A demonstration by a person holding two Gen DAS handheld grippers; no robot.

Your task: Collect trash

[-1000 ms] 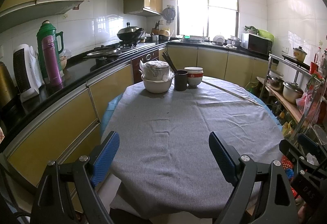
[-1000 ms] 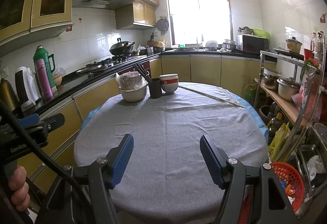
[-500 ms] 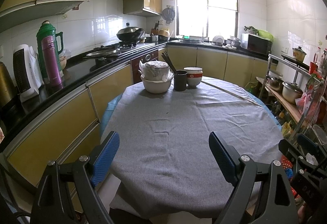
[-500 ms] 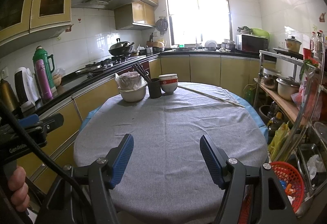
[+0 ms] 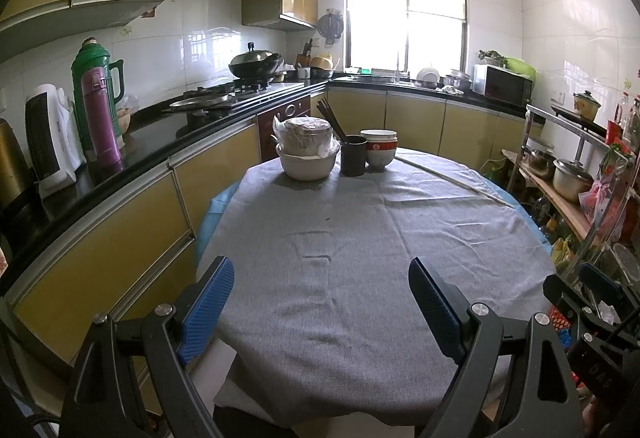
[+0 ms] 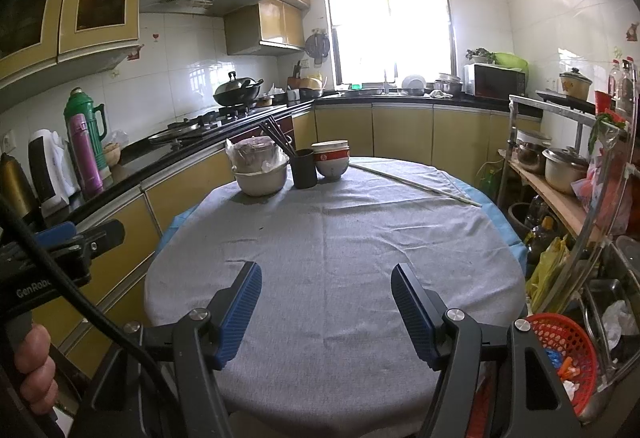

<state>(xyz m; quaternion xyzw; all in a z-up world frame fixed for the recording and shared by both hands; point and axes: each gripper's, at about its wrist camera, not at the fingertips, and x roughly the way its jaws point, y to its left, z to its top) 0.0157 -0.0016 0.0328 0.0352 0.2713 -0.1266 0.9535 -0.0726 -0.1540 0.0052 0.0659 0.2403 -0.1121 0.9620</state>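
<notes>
left gripper point(image 5: 322, 302), black frame with blue ribbed pads: jaws spread wide, nothing between them, held over the near edge of the table. right gripper point(image 6: 326, 308), same make: jaws spread wide, nothing held, over the near edge as well.

round table under grey woven cloth point(image 6: 340, 250): bare across the middle in both views, save a tiny dark speck point(image 5: 327, 218) toward 12 o'clock, too small to identify.

dishes, 12 o'clock, far edge of the table: white bowl carrying a plastic-wrapped container point(image 5: 307, 148); just beside it a black cup with dark chopsticks point(image 5: 353, 154); then stacked white bowls with a red band point(image 5: 379, 150). pale thin stick point(image 6: 416, 184) lying at 1 o'clock.

red plastic mesh basket point(image 6: 576, 342), 4 o'clock in the right wrist view, off the table and low by the metal rack point(image 6: 568, 158): holds small scraps, white, blue and orange, presumably collected trash.

trash on the table: none plainly visible. judgement: the tabletop looks already cleared, so the task appears late or near done; remaining, at most, the speck and whatever lies out of view.
</notes>
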